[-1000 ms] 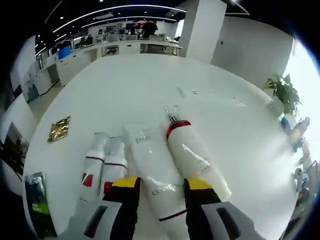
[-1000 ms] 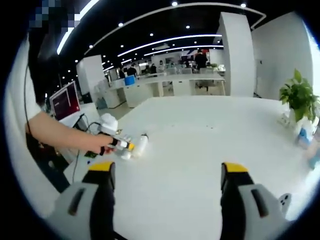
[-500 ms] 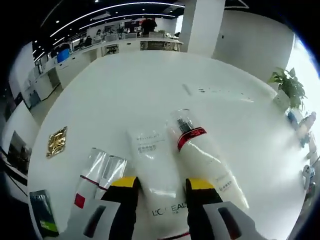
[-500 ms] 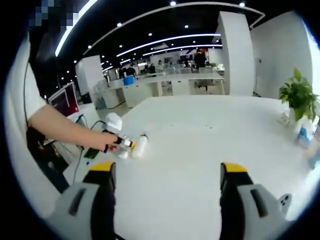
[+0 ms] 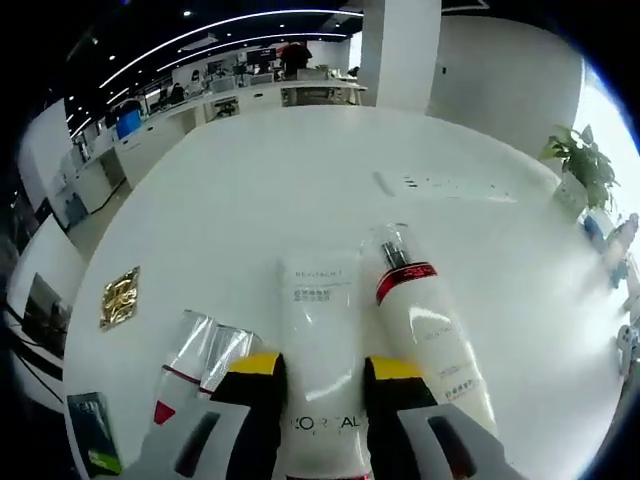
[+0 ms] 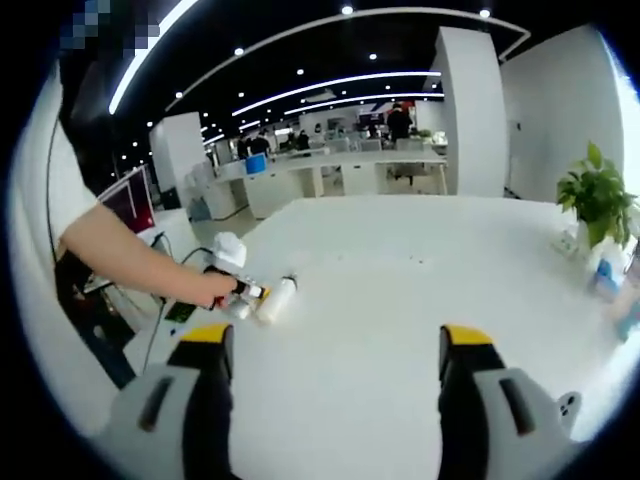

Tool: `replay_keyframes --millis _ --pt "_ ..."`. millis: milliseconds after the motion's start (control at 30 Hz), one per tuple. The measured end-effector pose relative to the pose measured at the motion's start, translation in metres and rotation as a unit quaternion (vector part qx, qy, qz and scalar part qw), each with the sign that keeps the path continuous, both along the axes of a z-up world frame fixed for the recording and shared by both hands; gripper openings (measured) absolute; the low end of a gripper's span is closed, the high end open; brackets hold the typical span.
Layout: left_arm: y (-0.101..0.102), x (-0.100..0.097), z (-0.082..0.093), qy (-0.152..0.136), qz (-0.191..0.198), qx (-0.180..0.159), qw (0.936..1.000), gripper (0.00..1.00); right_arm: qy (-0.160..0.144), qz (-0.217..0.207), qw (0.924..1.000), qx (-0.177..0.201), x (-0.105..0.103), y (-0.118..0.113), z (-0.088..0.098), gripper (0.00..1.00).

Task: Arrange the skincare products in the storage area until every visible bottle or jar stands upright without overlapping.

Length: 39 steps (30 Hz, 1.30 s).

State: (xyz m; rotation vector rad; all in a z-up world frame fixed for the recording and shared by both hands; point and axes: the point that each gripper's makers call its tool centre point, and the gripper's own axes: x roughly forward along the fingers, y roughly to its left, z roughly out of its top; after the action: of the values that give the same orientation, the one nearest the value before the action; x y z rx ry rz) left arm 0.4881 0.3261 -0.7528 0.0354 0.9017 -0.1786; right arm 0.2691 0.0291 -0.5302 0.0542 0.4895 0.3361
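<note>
White L'OREAL tube lying flat, clasped between the left gripper jaws, red-banded bottle just right, right gripper spread wide, holding nothing

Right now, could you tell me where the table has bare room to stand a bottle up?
The white table is bare beyond the L'Oreal tube and red-banded bottle. It is crowded by the left gripper, where two small tubes lie alongside.
</note>
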Motion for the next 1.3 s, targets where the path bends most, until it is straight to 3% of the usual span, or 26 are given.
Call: replay_keyframes --millis 300,467,667,933,1167,1300 --pt "-0.004 -0.004 0.002 0.025 0.012 -0.060 0.9978 0.20 0.000 0.000 1.0000 -0.002 -0.005 0.000 -0.001 0.86" --pt "-0.007 -0.021 0.005 0.030 0.008 -0.076 0.9966 0.18 -0.008 0.010 0.9999 -0.004 0.002 0.003 0.000 0.86" --pt "-0.007 -0.035 0.012 0.020 0.013 -0.085 0.9961 0.17 0.003 0.010 0.9999 0.006 0.014 0.003 -0.019 0.86" --pt "-0.003 -0.046 0.033 -0.004 0.017 -0.104 0.9944 0.17 -0.001 0.012 0.9995 0.029 0.021 0.011 -0.020 0.86" --pt "-0.005 -0.054 0.063 -0.039 0.011 -0.125 0.9913 0.17 0.001 0.031 0.9982 0.051 0.020 0.029 -0.024 0.86" --pt "-0.006 -0.057 0.068 -0.045 0.010 -0.129 0.9906 0.17 -0.002 0.037 0.9979 0.054 0.021 0.033 -0.024 0.86"
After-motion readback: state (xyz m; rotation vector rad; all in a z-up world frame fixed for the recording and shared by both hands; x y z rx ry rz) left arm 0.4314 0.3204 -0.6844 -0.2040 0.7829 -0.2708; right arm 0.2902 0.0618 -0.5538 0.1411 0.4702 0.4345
